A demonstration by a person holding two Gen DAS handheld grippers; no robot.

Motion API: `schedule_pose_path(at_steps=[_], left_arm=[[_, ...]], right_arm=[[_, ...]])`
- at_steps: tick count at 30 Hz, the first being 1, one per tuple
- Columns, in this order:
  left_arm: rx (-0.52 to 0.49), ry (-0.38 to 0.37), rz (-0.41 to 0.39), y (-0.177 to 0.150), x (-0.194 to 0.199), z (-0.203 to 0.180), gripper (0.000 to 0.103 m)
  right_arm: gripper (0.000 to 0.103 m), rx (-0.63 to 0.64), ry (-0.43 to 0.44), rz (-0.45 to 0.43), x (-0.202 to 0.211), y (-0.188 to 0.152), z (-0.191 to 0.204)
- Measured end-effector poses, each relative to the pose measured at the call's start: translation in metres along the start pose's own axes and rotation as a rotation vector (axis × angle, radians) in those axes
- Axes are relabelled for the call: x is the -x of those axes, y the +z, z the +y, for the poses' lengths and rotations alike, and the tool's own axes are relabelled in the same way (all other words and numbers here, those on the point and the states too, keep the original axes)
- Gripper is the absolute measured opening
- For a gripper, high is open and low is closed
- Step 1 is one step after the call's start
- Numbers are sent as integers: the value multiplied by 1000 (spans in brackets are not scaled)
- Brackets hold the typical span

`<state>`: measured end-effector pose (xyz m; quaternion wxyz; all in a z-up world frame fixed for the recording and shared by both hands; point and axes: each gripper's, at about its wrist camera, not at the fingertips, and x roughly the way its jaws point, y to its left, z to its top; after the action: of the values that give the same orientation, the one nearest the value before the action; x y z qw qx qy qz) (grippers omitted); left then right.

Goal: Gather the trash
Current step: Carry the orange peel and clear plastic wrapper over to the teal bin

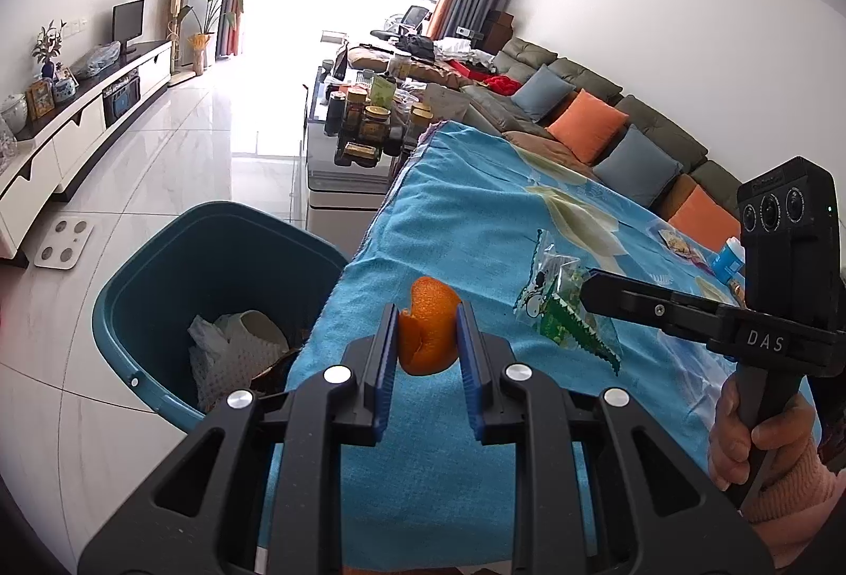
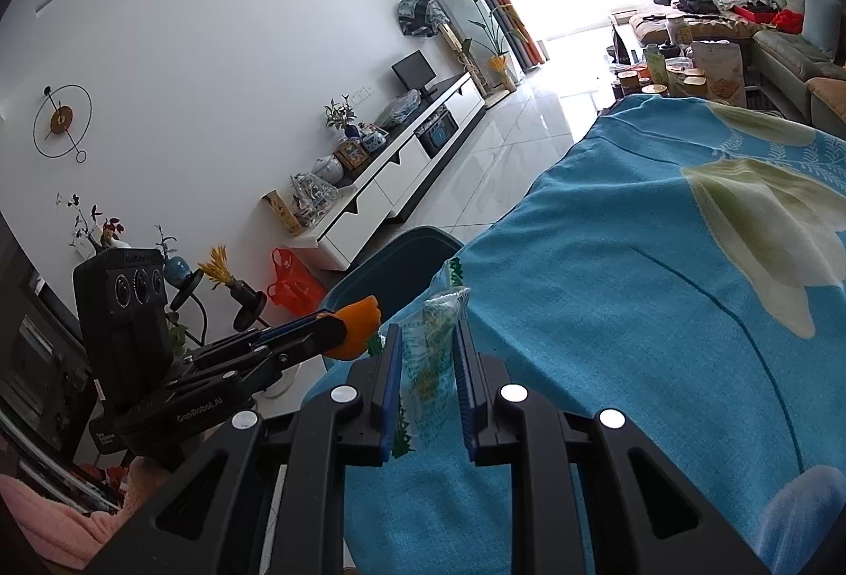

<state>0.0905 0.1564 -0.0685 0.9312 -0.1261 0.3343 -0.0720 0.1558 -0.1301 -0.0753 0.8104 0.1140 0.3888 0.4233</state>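
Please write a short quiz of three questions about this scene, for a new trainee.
1. True or false: the left gripper holds an orange peel.
2. What does the right gripper hold? A) a bottle B) a clear wrapper with green print C) a tissue
3. Fill in: the teal bin stands on the floor beside the table with the ____ cloth.

Key:
1. True; the pads press on the peel.
2. B; the wrapper sits between the pads.
3. Blue.
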Motion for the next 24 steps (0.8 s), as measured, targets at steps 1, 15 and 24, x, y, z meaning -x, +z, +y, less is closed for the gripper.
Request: schedule_pose_path(at_steps=[1, 15, 24], left_arm=[[1, 2, -1, 0, 0, 1, 22], [16, 24, -8, 6, 0, 9, 22], [25, 39, -13, 9, -2, 14, 22]], right_arm=[[18, 2, 1, 2, -2, 1, 2], [18, 18, 12, 15, -12, 6, 8], [18, 24, 16, 22, -18, 9, 12]])
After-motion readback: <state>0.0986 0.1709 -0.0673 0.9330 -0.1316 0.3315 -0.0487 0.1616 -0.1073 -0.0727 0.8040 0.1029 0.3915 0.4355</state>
